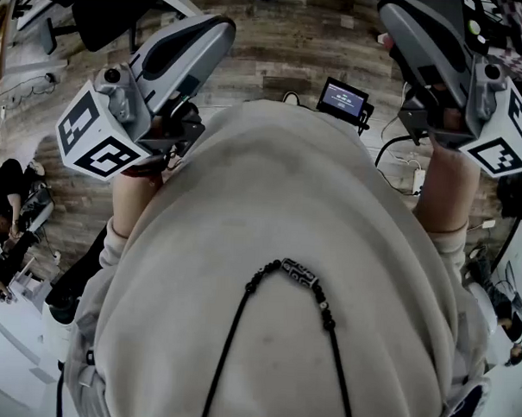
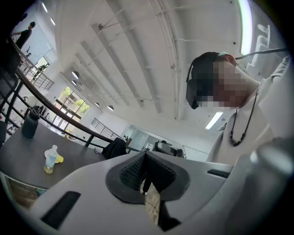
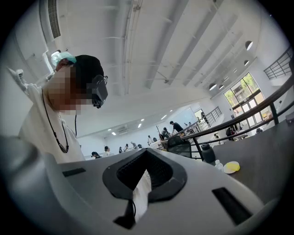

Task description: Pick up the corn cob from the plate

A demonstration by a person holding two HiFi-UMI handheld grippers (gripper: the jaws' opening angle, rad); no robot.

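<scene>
— Wooden floor [image 1: 277, 48] is spreading out below you, and a small screen [image 1: 343, 99] is glowing just beyond your beige sweatshirt [image 1: 287, 204], where a black bead cord [image 1: 297, 274] is hanging. You are holding one tool up at each side of your chest.

— And how are the tongs standing?

— Your left gripper [image 2: 146, 158] is showing its black pads [image 2: 131, 172] pressed together at the tips, with nothing between them (only floor boards are showing through the slit lower down). Your right gripper [image 3: 147, 160] is looking the same: jaws together and empty.

— Where is the corn lying, then?

— Your right gripper is looking across a dark table [image 3: 271, 147]. On it a yellow shape [image 3: 231, 166] is lying just beside a small clear bottle [image 3: 219, 165], and a dark flask [image 3: 207, 152] is standing near them, close to the railing [image 3: 217, 124]. This shape is too small for me to tell cob from plate. It is lying well apart from both grippers, and neither one is touching it. Behind the railing, some people are sitting and standing in a bright hall.
</scene>
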